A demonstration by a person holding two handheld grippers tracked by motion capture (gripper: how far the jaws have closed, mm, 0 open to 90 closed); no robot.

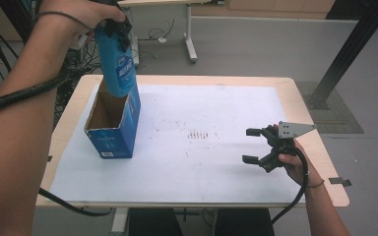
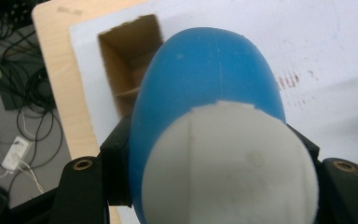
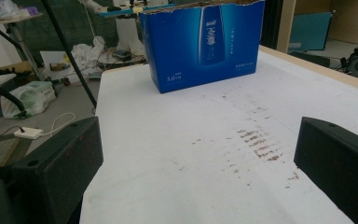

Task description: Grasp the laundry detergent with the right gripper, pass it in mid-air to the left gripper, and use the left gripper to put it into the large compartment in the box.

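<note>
Blue bottle over the open box

The left gripper (image 1: 114, 27) squeezes the blue bottle (image 1: 116, 64) above the box (image 1: 115, 132) at 9 o'clock; the right gripper (image 1: 254, 145), fingers wide, holds nothing at 3 o'clock.

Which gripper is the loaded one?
The left gripper, raised over the open blue box, is shut on the blue bottle. The right gripper hovers open and empty above the white sheet.

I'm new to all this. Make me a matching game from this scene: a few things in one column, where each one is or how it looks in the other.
1. blue plastic bottle
2. open blue cardboard box
3. right gripper
4. white sheet

a. open, holding nothing
b. covers the wooden table
c. clamped in the left gripper
d. stands on the table's left side

Pairs: 1-c, 2-d, 3-a, 4-b
</note>
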